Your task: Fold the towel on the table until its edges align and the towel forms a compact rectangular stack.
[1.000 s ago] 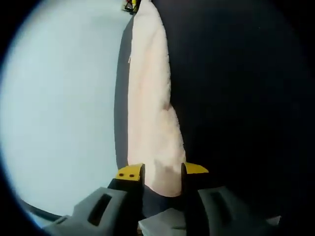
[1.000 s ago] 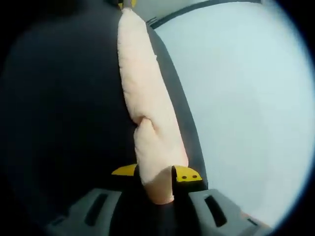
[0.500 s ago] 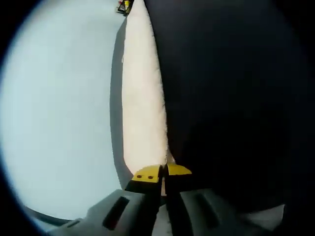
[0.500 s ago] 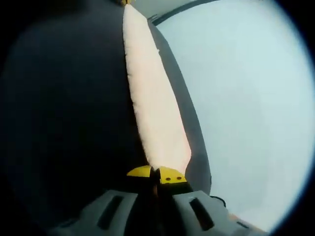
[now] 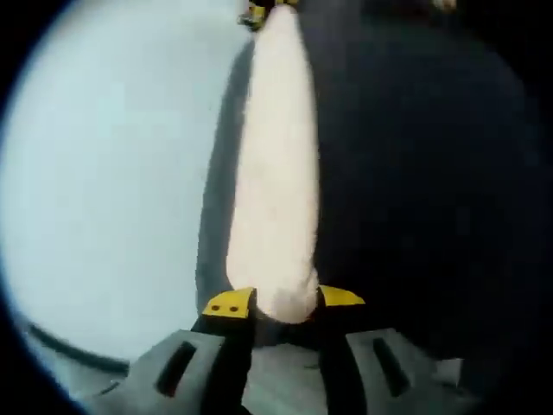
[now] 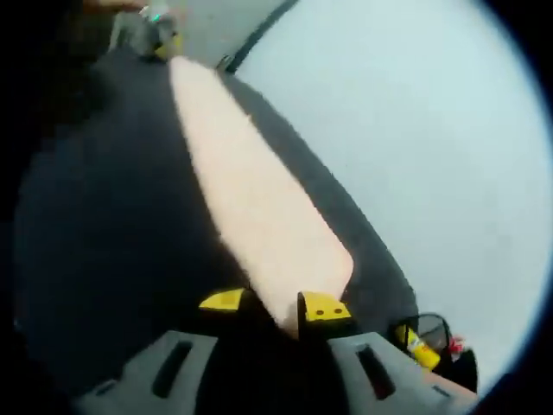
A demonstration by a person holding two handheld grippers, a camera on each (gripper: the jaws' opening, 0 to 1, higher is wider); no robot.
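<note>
- The towel [image 5: 275, 173], pale peach, stretches as a long narrow band between the two grippers, lengthwise along the boundary between a dark surface [image 5: 415, 190] and a pale blue-white one [image 5: 112, 173].
- In the left gripper view, the left gripper [image 5: 285, 301] has its yellow-tipped jaws apart, with the towel's near end between them; whether they press it I cannot tell.
- In the right gripper view, the right gripper [image 6: 275, 303] likewise has jaws apart around the towel's [image 6: 259, 207] other end.
- Judged from this, the towel is already folded narrow, but a compact rectangular stack is not yet formed; end-to-end folds remain.
- A small yellow object [image 6: 419, 347] sits near the right gripper at the pale surface's edge, too small to identify.
</note>
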